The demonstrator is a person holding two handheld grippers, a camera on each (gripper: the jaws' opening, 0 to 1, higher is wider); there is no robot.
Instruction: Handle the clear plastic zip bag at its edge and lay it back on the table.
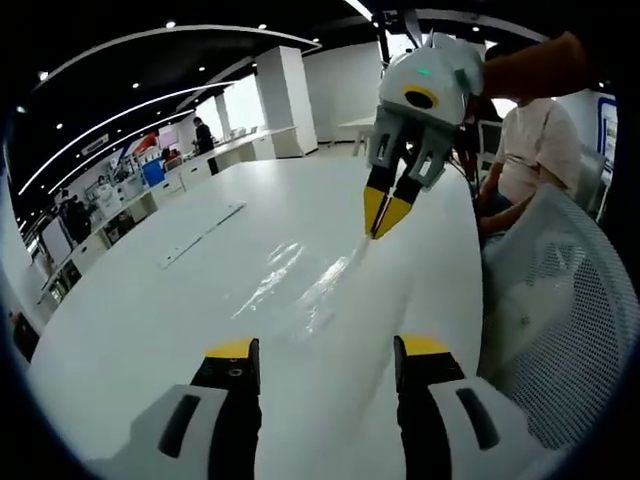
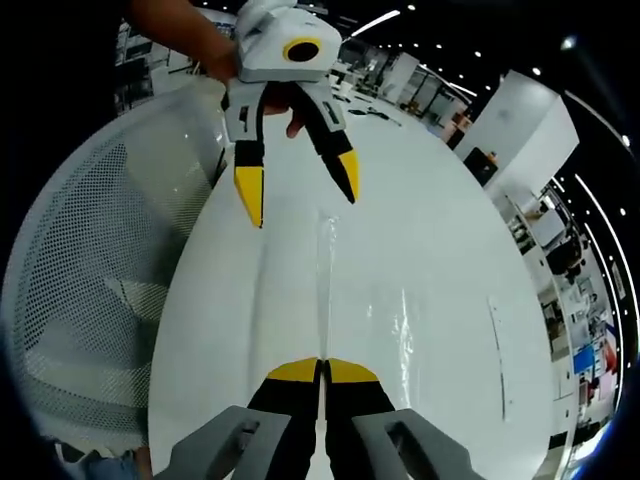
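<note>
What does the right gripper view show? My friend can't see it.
The right gripper pinches the near edge of a clear plastic zip bag, which stretches flat along the white table. Across the table, the left gripper hangs open over the bag's far end, beside a white mesh chair.

We found no text, label, brand or number we could read in either view; the signs and screens at the far counters (image 1: 150, 170) were too small and blurred to make out.
</note>
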